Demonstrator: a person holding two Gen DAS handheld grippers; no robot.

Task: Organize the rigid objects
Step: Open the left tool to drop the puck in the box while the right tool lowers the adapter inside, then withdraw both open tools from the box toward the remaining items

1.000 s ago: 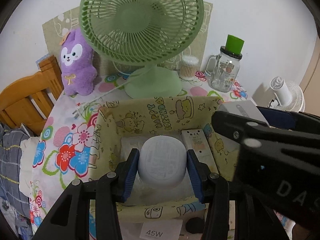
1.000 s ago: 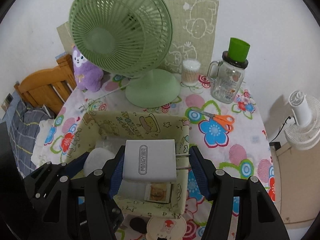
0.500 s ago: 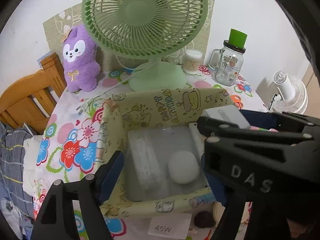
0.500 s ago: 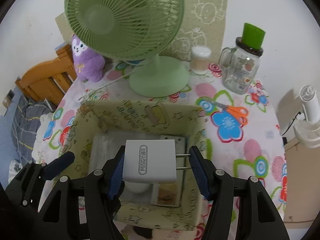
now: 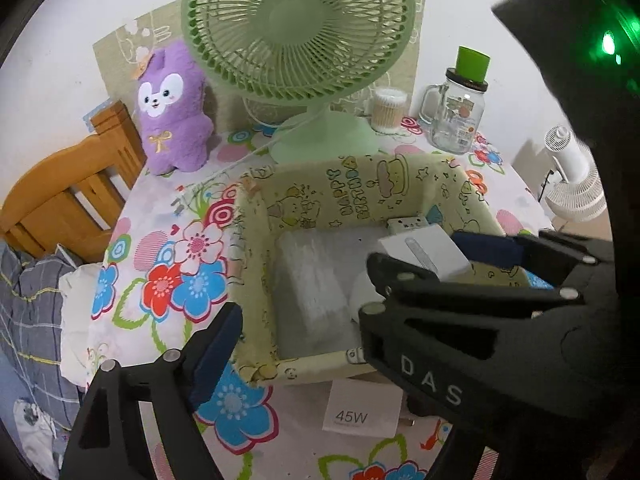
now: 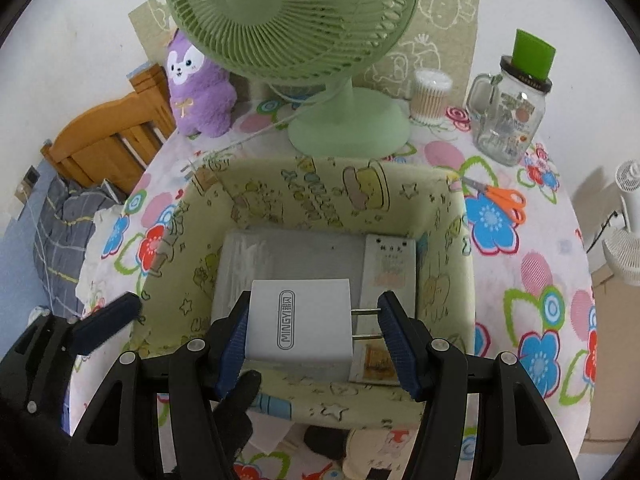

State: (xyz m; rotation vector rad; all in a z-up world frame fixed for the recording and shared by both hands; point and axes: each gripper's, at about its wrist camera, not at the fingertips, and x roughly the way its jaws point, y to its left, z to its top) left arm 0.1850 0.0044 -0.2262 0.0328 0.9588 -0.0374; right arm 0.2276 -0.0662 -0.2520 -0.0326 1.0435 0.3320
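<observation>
A yellow cartoon-print box [image 6: 440, 240] [image 5: 312, 196] stands on the flowered table. My right gripper [image 6: 316, 332] is shut on a white wall charger [image 6: 298, 322] marked MINGYI, prongs pointing right, held over the box's near side; it also shows in the left wrist view [image 5: 424, 252]. In the box lie a clear plastic-wrapped pack [image 6: 280, 252], a flat remote-like card [image 6: 390, 268] and a round white object [image 5: 362, 294], mostly hidden. My left gripper is open and empty, one finger [image 5: 216, 352] left of the box, the other hidden behind the right gripper.
A green desk fan [image 6: 296, 20] stands behind the box, a purple plush [image 6: 198, 88] to its left, a cotton-swab jar [image 6: 430, 96] and a glass mug jar with green lid [image 6: 508, 116] to its right. Orange scissors [image 6: 500, 200] lie right of the box. A 45W card [image 5: 362, 410] lies in front.
My left gripper let go of the round white object into the box, opened and drew back to the left. My right gripper carried the charger forward and lower over the box.
</observation>
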